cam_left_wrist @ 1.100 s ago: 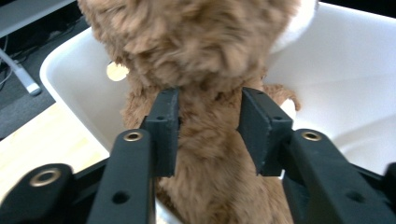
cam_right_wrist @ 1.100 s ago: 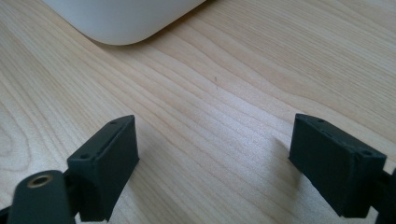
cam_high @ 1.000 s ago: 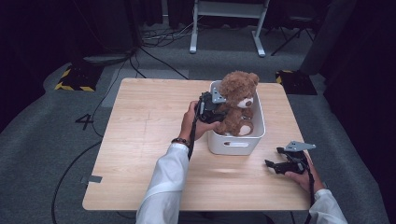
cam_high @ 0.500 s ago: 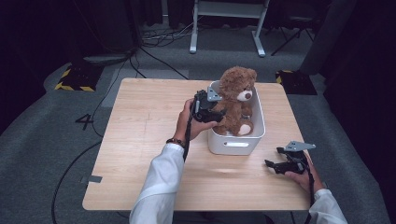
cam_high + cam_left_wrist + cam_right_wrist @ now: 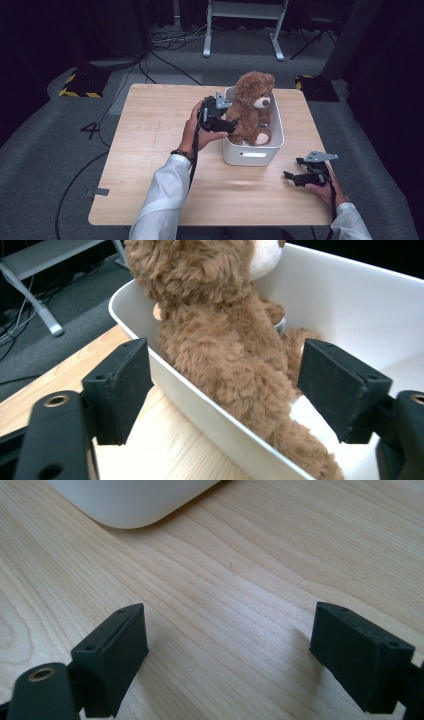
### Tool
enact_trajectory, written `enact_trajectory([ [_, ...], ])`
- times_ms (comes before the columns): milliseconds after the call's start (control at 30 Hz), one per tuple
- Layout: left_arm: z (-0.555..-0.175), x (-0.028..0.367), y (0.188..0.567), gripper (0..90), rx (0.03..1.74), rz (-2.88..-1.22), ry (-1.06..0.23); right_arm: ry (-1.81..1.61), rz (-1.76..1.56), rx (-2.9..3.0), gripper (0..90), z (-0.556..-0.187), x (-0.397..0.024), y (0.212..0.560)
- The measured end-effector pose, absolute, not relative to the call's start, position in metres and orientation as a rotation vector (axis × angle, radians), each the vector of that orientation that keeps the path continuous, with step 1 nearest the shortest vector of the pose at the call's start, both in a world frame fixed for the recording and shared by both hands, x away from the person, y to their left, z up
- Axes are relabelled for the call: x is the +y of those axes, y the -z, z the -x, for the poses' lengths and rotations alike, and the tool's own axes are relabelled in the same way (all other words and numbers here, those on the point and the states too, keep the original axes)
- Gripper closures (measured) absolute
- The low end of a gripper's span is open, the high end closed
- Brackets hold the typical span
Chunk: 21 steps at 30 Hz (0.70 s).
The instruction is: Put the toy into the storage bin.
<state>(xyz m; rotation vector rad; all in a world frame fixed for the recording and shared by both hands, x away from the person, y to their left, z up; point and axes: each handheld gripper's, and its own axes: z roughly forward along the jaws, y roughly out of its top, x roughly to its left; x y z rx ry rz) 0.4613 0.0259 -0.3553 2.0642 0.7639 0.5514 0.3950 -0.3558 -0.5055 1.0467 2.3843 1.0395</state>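
The brown teddy bear (image 5: 252, 107) sits upright in the white bin (image 5: 253, 153) on the wooden table (image 5: 150, 150). The left gripper (image 5: 231, 125) has just been opening; its 2 jaws stand wide, flanking the bear's back without pressing. The right gripper (image 5: 292, 169) rests wide open, holding nothing, near the bin.

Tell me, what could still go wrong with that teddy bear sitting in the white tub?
The teddy bear sits upright in the white tub, well above its rim, so it might topple over. The left gripper has just been opening, and its jaws stand either side of the bear and the tub's wall without pressing; pulling back carelessly could snag the fur or nudge the tub. The right gripper rests open on the table, well away.
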Motion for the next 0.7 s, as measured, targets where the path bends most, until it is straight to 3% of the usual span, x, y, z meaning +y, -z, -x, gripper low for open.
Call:
enact_trajectory([
  [700, -0.439, 0.062, 0.356, 16.4, 0.767, -2.115, -0.621, -1.04, -1.046, 2.385, 15.0, -0.395, -0.356, 0.506],
])
